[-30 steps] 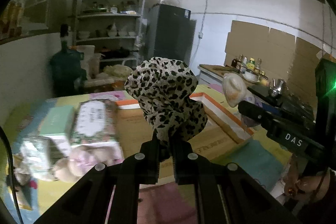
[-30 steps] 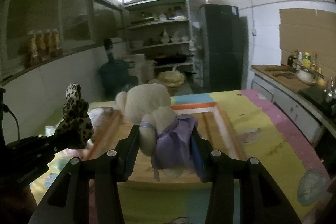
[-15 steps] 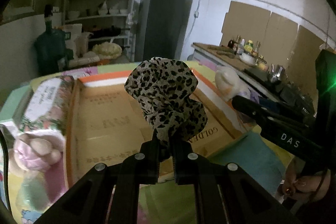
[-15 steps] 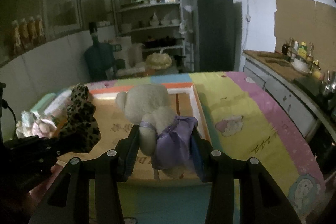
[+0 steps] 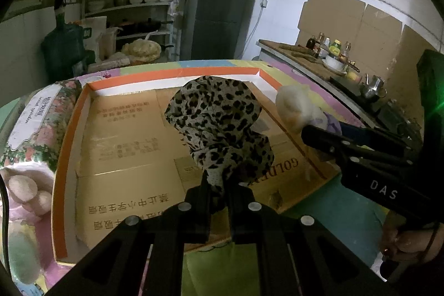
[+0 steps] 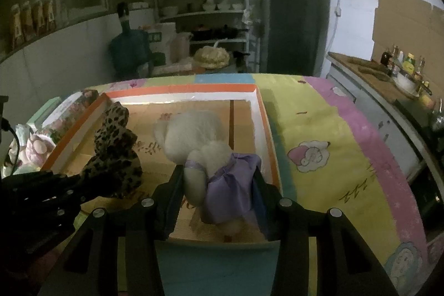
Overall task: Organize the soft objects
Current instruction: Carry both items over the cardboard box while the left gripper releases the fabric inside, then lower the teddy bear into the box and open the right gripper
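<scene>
In your left wrist view, your left gripper (image 5: 219, 192) has its fingers pinched narrow on the leopard-print cloth (image 5: 219, 129), which hangs bunched above the near half of the shallow cardboard box (image 5: 122, 135) with the orange rim, while floral packs (image 5: 36, 129) lie left of the box. In your right wrist view, your right gripper (image 6: 219, 199) clamps the white plush toy (image 6: 194, 138) by its purple dress (image 6: 231, 193) over the box's near right corner, the cloth to its left, the patterned mat (image 6: 333, 146) spreading right
</scene>
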A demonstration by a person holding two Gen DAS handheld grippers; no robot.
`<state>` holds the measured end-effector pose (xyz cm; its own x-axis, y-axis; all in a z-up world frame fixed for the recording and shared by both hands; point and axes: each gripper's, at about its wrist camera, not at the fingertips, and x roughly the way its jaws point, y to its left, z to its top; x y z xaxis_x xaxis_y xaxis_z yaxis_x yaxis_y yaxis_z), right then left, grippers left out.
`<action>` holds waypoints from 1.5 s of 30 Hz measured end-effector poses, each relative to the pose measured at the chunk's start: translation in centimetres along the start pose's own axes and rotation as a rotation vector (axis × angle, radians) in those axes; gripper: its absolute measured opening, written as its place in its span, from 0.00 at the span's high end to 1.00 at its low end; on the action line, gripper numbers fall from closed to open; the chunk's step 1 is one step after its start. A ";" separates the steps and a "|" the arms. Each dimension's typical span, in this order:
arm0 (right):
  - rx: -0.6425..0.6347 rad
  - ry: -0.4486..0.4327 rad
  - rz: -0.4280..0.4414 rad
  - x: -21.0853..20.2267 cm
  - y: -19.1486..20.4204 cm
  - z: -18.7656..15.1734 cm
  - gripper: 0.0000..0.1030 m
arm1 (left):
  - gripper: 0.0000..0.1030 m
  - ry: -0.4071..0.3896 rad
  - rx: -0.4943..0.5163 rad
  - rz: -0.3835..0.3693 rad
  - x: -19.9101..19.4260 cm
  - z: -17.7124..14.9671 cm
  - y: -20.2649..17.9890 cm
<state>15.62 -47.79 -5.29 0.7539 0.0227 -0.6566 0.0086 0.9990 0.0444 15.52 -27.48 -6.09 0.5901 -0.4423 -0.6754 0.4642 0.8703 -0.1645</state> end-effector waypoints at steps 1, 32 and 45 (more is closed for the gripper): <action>0.001 0.006 0.001 0.2 -0.1 -0.1 0.54 | 0.89 0.005 -0.002 0.000 0.1 0.0 0.0; 0.118 -0.191 -0.001 -5.1 0.2 -0.9 0.42 | 0.18 -0.150 0.149 0.049 -6.5 0.0 0.6; 0.145 -0.235 0.054 -7.4 4.9 -1.6 0.42 | 0.18 -0.236 0.053 0.108 -10.9 -1.0 4.8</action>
<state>9.00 -42.98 -1.45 0.8874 0.0489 -0.4584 0.0458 0.9801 0.1931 10.61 -18.27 -0.23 0.7733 -0.3909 -0.4992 0.4203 0.9055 -0.0579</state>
